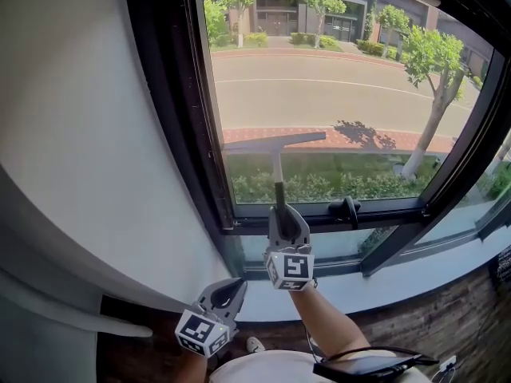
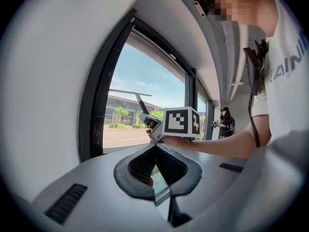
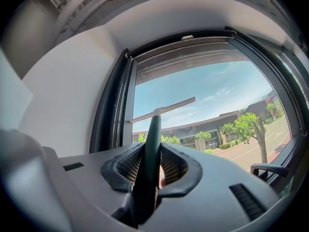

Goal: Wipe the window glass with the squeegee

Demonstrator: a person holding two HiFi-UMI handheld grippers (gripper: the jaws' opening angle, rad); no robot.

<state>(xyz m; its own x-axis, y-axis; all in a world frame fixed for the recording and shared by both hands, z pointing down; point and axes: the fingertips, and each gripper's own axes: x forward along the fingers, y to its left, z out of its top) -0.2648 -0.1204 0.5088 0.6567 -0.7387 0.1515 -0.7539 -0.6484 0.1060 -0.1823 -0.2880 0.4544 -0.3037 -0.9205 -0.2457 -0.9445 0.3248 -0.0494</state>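
Wiping looks under way: the right gripper point(image 1: 281, 212) clamps the squeegee point(image 1: 276, 143) by its handle, blade apparently against the lower left of the glass point(image 1: 351, 86). The left gripper point(image 1: 230, 290) hangs low, jaws together, empty. Next, I judge, comes a steady, even stroke.

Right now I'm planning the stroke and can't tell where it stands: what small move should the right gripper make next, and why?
Probably draw the squeegee straight down to the lower frame. The right gripper is clamped on its handle, and the blade sits low on the left side of the pane, slightly tilted, so a short pull would finish that strip.
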